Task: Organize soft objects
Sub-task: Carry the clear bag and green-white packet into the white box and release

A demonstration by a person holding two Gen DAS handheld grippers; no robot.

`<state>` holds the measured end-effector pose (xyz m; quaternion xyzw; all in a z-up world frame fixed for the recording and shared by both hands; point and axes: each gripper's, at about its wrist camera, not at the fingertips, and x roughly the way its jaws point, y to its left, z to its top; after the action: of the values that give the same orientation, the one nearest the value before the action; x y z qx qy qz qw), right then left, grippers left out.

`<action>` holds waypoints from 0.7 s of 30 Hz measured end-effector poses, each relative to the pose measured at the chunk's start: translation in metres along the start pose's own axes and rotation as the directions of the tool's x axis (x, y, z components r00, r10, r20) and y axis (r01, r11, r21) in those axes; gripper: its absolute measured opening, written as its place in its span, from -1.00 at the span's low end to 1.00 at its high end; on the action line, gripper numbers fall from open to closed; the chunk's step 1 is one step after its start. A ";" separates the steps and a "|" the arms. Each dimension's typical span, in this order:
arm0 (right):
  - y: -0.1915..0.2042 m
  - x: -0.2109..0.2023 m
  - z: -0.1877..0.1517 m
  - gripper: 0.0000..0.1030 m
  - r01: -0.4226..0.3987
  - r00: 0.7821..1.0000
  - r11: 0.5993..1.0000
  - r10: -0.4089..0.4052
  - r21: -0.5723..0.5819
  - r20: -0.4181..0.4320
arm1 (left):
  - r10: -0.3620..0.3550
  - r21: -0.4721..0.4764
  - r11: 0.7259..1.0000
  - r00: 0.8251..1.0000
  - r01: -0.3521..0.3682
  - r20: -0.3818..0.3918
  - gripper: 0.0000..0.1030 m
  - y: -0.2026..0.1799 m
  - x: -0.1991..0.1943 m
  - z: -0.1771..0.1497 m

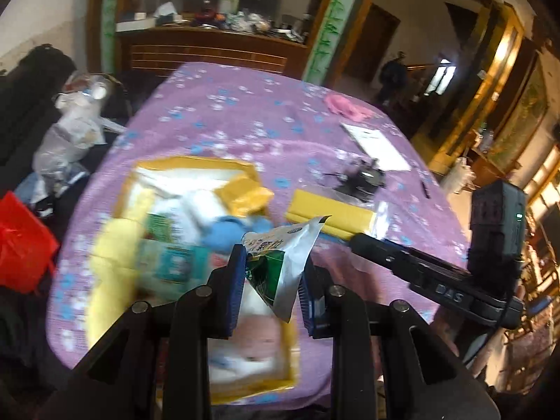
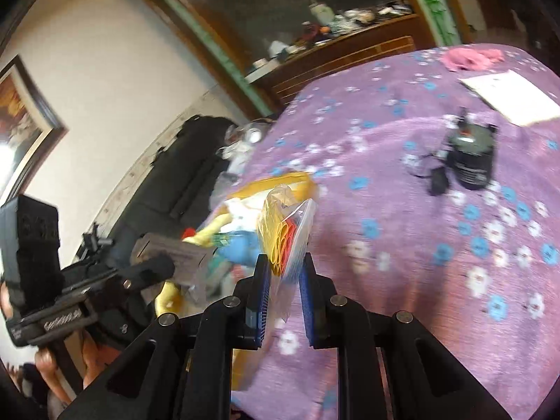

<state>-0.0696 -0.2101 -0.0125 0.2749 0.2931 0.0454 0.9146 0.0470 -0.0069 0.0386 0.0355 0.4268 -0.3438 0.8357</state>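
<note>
Grippers first, as I read them from my feeds. My left gripper point(image 1: 273, 255) has its blue pads point(image 1: 235, 280) pinching a silvery green-printed sachet point(image 1: 283, 262), which sticks up and out between them. It hangs over the near end of the yellow box point(image 1: 241, 192), my landmark for everything else. My right gripper point(image 2: 284, 271) is clamped on a clear zip bag point(image 2: 287, 231) of yellow and red folded pieces, held above the purple flowered tablecloth point(image 2: 402, 245) just to the right of the box.

Inside the box I can make out a pale yellow soft item point(image 1: 112, 252) along its left side, a blue soft toy point(image 1: 227, 234) near the middle, and green-and-white packets point(image 1: 171, 259); the blur keeps me from telling more. A long yellow block point(image 1: 329, 215) lies on the cloth just right of the box. Beyond that block sits a dark round device point(image 1: 364, 178) with loose cords, then a white paper sheet point(image 1: 378, 145), and farthest from the box a pink cloth point(image 1: 344, 105). Left of the box, off the table's edge, are a crumpled clear plastic bag point(image 1: 70, 129) and a red bag point(image 1: 21, 245).
</note>
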 end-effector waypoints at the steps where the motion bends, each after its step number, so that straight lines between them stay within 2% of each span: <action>1: 0.005 0.004 0.003 -0.69 -0.015 1.000 1.000 0.015 -0.012 -0.007 | 0.022 0.001 1.000 1.000 -0.022 0.003 -0.51 0.005 -0.002 0.002; 7: 0.023 0.036 0.020 -0.69 -0.064 0.997 0.996 0.061 -0.057 -0.052 | 0.106 -0.012 0.994 0.994 -0.106 -0.014 -0.51 0.041 0.007 0.016; 15: 0.030 0.098 0.049 -0.68 -0.045 0.992 0.992 0.029 -0.121 -0.125 | 0.173 0.035 0.985 0.981 -0.170 -0.088 -0.51 0.056 0.049 0.023; 21: 0.029 0.141 0.068 -0.67 -0.051 0.984 0.992 0.030 -0.117 -0.174 | 0.238 0.088 0.970 0.964 -0.229 -0.118 -0.51 0.061 0.073 0.031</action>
<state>0.0872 -0.1839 -0.0234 0.2200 0.3621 0.1054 0.8997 0.1348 -0.0110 -0.0098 0.1380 0.4592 -0.2553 0.8396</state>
